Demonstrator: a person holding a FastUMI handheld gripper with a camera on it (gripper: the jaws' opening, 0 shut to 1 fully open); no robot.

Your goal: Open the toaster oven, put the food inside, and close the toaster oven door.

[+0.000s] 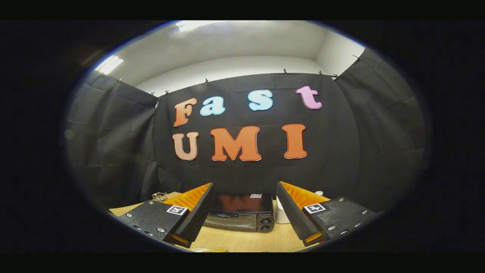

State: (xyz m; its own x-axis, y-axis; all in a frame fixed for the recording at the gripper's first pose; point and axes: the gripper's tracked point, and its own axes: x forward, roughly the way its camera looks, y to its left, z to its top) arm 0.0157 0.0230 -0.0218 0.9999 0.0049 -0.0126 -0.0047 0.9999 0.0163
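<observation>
While tongs (244,212) gape wide and empty, toaster oven (240,216) beyond them, door shut, on table (261,240).

**Site: staged recording booth, not a home kitchen**

You are working inside a booth: black cloth (113,144) is clipped up as walls on three sides, with plain white room walls and ceiling strip lights (110,64) above it. A light wooden table (246,239) carries a single toaster oven (242,214), set against the cloth.
</observation>
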